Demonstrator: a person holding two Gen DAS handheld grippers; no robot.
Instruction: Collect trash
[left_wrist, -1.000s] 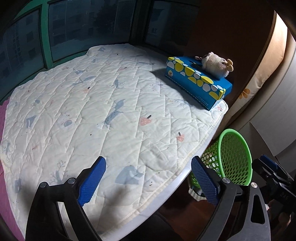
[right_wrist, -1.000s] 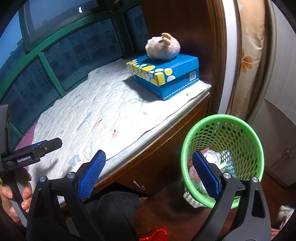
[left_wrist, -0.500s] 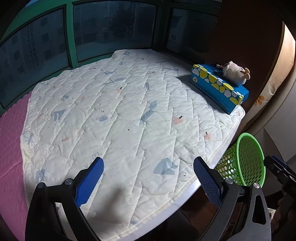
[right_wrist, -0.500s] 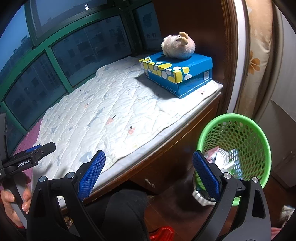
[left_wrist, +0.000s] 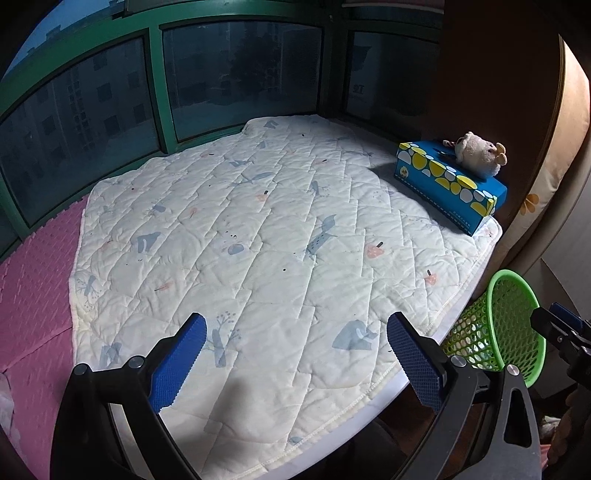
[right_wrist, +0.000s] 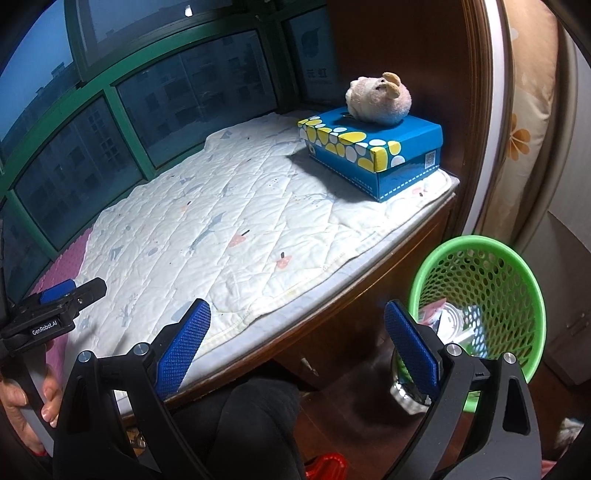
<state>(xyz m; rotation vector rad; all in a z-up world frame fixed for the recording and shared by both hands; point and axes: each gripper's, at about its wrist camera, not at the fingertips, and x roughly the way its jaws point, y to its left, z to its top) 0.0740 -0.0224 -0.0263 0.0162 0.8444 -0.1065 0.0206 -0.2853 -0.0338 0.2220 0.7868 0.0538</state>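
Green mesh basket (right_wrist: 480, 306) with wrappers inside; left claw (left_wrist: 295, 363), right claw (right_wrist: 297, 343) agape, empty

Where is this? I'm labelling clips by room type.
Probably a bedroom bay-window seat in a flat: a quilted mat covers a ledge under green-framed windows facing apartment blocks, with a tissue box, a plush toy and a green bin beside it.
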